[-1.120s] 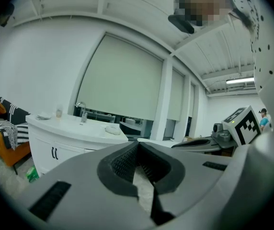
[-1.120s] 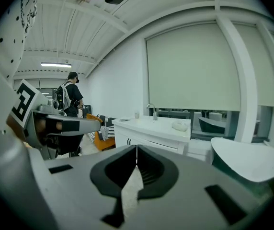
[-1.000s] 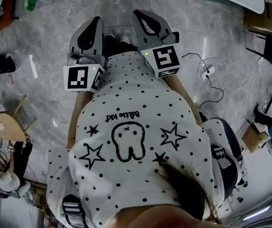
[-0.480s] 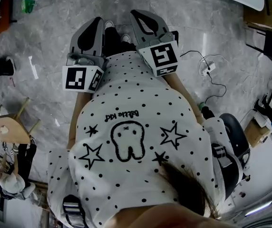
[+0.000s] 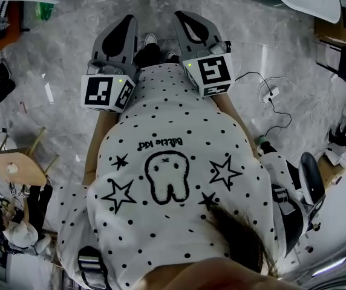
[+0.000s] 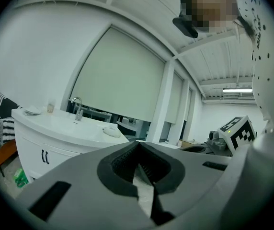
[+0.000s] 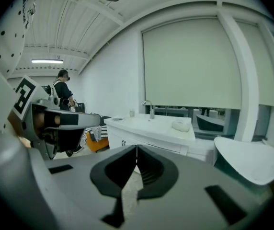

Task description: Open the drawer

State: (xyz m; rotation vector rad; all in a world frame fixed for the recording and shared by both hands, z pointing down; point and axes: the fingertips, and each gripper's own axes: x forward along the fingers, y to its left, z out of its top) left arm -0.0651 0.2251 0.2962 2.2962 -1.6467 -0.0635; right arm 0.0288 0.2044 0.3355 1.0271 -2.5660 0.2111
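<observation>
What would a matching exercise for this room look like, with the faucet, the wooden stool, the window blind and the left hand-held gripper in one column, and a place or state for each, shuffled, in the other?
Column one:
1. faucet
2. wooden stool
3. window blind
4. left hand-held gripper

Column two:
A. jaws together, holding nothing
B. on top of the white vanity cabinet
C. on the grey floor, at the left of the head view
D. pulled down

Pairs: 1-B, 2-C, 3-D, 4-A.

Glossy white vanity [image 6: 55, 126]; polished grey stone floor [image 5: 58, 47].
</observation>
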